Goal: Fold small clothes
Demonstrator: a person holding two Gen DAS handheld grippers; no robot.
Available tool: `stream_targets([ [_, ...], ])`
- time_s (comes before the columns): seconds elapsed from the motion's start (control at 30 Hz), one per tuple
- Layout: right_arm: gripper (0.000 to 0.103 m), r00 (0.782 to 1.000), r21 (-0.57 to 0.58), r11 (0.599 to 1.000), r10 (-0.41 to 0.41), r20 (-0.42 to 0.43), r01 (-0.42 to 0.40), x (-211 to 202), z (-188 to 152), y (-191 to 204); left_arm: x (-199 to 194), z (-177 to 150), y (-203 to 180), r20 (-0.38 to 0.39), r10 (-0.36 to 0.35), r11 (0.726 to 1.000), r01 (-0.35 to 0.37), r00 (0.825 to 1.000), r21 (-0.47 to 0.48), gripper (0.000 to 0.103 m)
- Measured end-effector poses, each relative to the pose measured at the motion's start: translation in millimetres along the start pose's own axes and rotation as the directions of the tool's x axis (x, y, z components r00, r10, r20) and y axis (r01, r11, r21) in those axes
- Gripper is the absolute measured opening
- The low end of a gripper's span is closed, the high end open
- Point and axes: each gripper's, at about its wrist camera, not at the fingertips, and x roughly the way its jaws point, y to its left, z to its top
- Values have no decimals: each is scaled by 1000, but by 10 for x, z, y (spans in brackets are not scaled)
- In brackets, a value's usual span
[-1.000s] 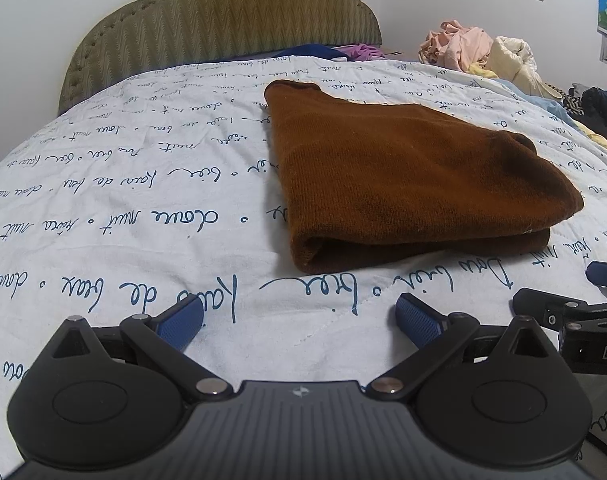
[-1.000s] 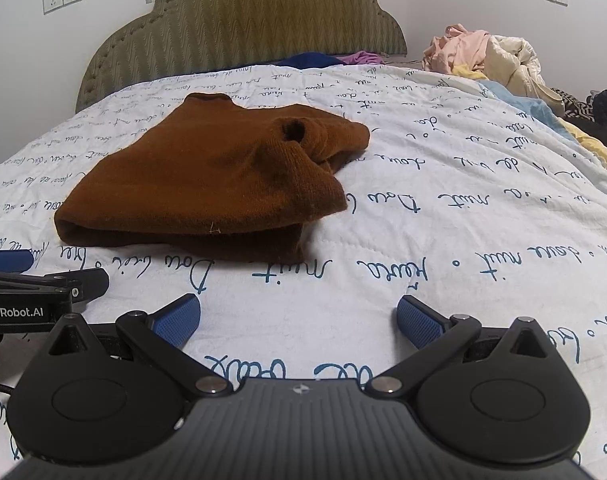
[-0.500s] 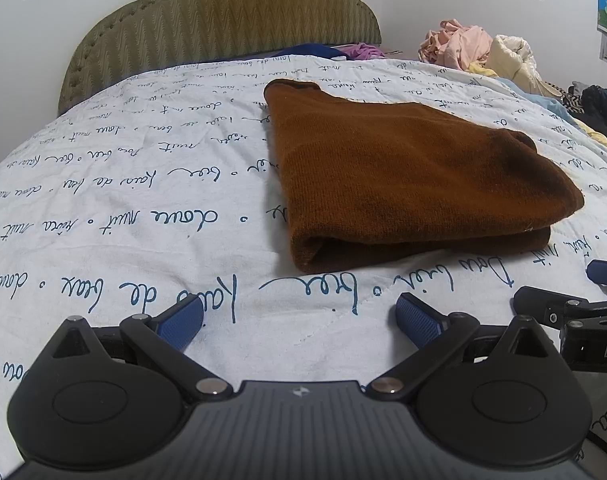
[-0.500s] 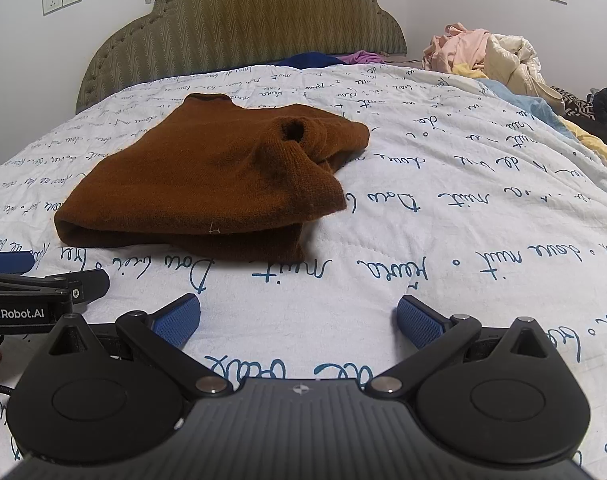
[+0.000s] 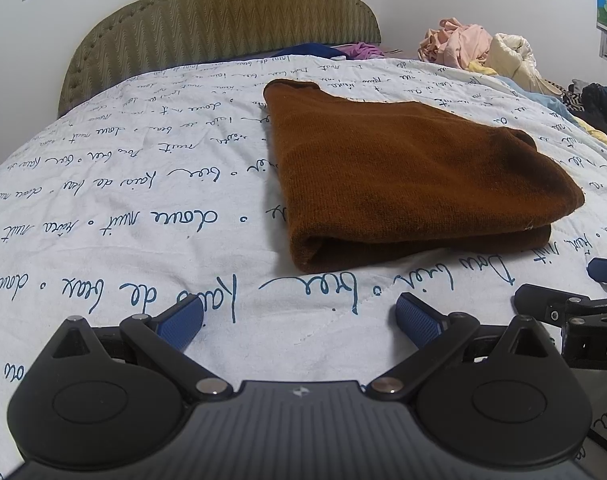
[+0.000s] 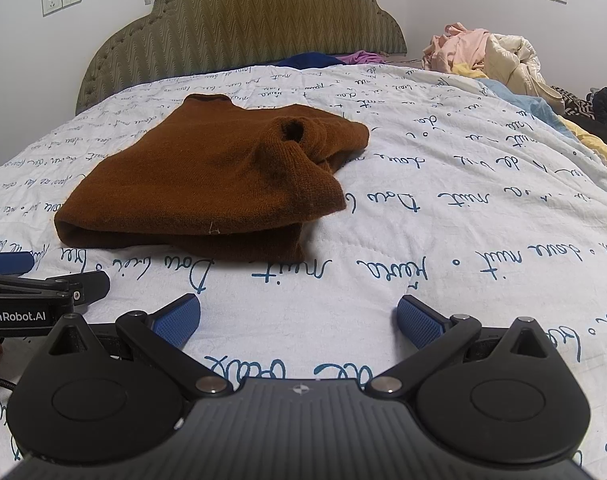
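Brown sweater (image 5: 403, 176) lies folded on the script-print bedspread (image 5: 143, 208), near both tools, touching neither; left gripper (image 5: 299, 316) and right gripper (image 6: 298, 316) empty, jaws wide apart. Risk: top layer overhangs the lower at the near right corner; a pinch there may catch one layer and peel the fold open. Long axis runs toward the headboard (image 6: 239, 28), collar at far end; sleeve opening (image 6: 292, 131) faces right, probably a cuff.
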Motion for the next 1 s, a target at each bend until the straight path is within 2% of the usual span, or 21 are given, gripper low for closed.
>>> stream_targets([
  [0.33,103,1000,32,999,3,20,-4,-14,-11,-32,-6,-3,1,-1,0,1000,0,1000,1,103],
  [0.63,103,1000,12,1000,-9,15,9,-27,2,2,-19,14,-1,-16,-4,1000,4,1000,7,103],
  [1.0,103,1000,5,1000,-3,12,3,-60,28,-9,-83,65,116,-21,-41,998,40,999,-41,103],
])
